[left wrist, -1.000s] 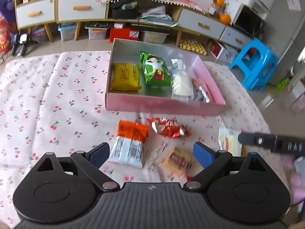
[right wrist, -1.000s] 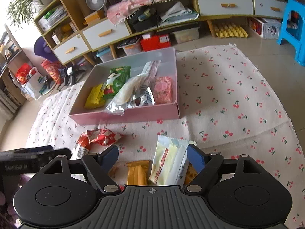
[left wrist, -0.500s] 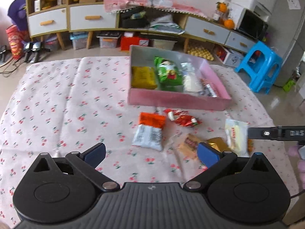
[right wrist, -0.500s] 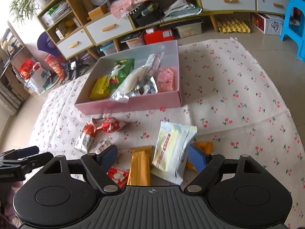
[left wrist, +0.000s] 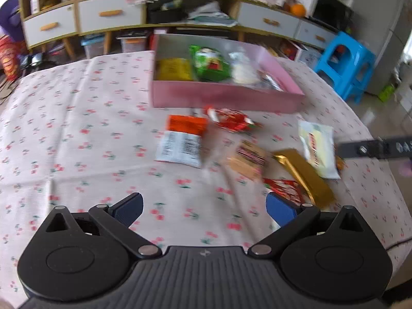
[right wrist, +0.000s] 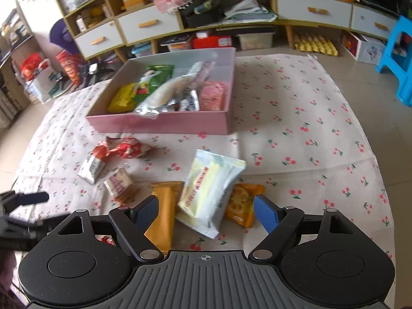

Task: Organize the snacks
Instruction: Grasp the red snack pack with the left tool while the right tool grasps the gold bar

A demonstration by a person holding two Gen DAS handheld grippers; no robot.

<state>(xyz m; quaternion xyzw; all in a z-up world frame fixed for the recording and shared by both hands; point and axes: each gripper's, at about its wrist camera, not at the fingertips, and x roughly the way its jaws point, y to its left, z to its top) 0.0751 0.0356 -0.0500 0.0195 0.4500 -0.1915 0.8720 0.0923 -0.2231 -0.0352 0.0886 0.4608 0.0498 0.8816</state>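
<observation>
On the cherry-print cloth, the shallow pink cardboard box already has several snack packets in it, with more loose ones lying just in front, like the pale yellow-white pillow pack and the gold foil bar. The left gripper has just been opening and now gapes wide with nothing between its jaws. The right gripper is well open too, hanging over the pale pack without gripping it.

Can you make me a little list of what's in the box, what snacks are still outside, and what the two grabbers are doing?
box: pink box on the cherry cloth
in box: yellow pack, green pack, pink pack, others
outside: red wrapper, pale yellow pack, gold bar, orange pack
left gripper: open, empty
right gripper: open, around the pale yellow pack, not pressing
</observation>
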